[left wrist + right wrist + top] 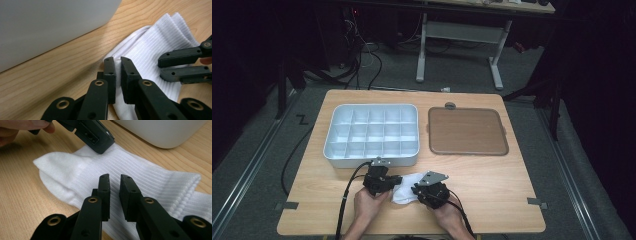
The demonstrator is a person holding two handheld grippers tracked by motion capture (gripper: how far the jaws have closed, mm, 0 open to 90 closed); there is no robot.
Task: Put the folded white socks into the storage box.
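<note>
Pinched between the left gripper [118, 75] jaws, a fold of white ribbed sock [155, 47]; jaws nearly together, thin cloth caught between the pads. Closed likewise on the same sock [140, 177], the right gripper [114, 195], its jaws set over the ribbed leg part with fabric bunched in the narrow gap. Seen from above, left gripper [388, 183] and right gripper [421, 191] facing each other across the crumpled sock [406, 186], at the near edge of the wooden table [492, 190], just in front of the white compartment tray [371, 134]. Farther right, apart from the sock, a brown flat tray [467, 131] with rounded corners. Behind each gripper, a hand: left hand [368, 204], right hand [448, 215], cables trailing toward the bottom edge. By the look of it, light, soft and limp material, stretchy along the ribs, likely to sag and slip out of a shallow pinch; no risk of breakage. Best taken by a doubled thickness, at the cuff or along a fold, deep between the pads rather than at a single loose layer. Toe end rounded and smooth, cuff end thicker and ridged, probably the surer hold.
</note>
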